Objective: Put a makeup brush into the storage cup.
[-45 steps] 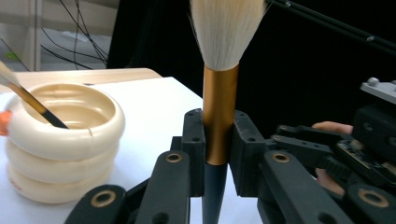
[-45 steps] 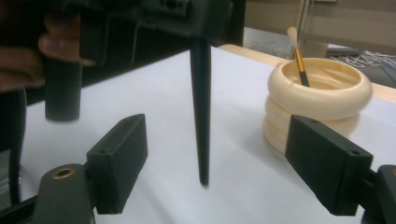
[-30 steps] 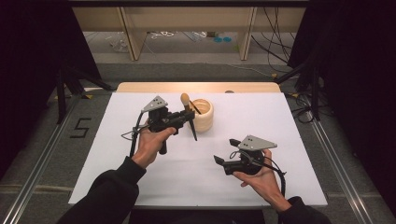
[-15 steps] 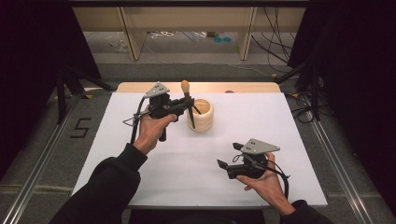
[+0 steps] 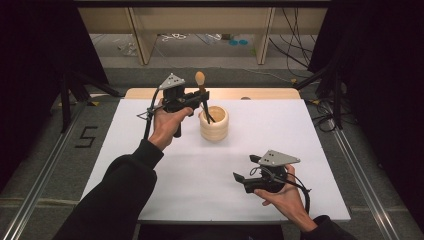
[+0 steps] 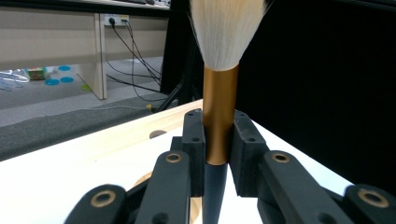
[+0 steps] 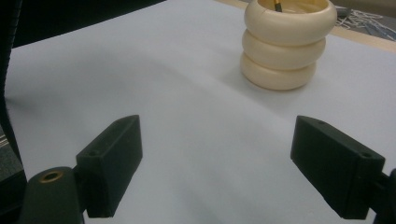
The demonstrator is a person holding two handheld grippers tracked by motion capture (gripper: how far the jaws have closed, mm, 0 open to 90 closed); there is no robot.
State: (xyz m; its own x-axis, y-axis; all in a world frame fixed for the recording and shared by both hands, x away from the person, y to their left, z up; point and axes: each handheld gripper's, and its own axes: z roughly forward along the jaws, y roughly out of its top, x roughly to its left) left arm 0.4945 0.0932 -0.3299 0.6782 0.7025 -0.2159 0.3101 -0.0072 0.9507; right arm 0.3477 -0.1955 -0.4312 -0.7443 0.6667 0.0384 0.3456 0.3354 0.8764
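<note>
A brush [image 5: 200, 80] with pale bristles [image 6: 228, 28], a copper ferrule and a dark handle stands upright, bristles up. My left gripper [image 5: 202, 98] is shut on it, the pads [image 6: 194, 140] pressing the ferrule [image 6: 218, 116] from both sides. The handle's lower end reaches down into the mouth of a cream ribbed holder [image 5: 214, 123], which stands on the white table top [image 5: 150, 170]. In the right gripper view a dark and gold tip shows inside the holder [image 7: 284, 46]. My right gripper [image 5: 243, 168] stays low at the front right, open [image 7: 217, 163], with nothing between its jaws.
A wooden strip [image 5: 260, 93] runs along the table's far edge. Beyond it stand shelf legs [image 5: 140, 35] with cables on the floor. Black curtains hang at both sides, and metal rails [image 5: 45, 165] run beside the table.
The left hand has lifted the brush from leaning in the holder, stood it upright and carried it up and away from me. The right gripper has stayed where it was.
</note>
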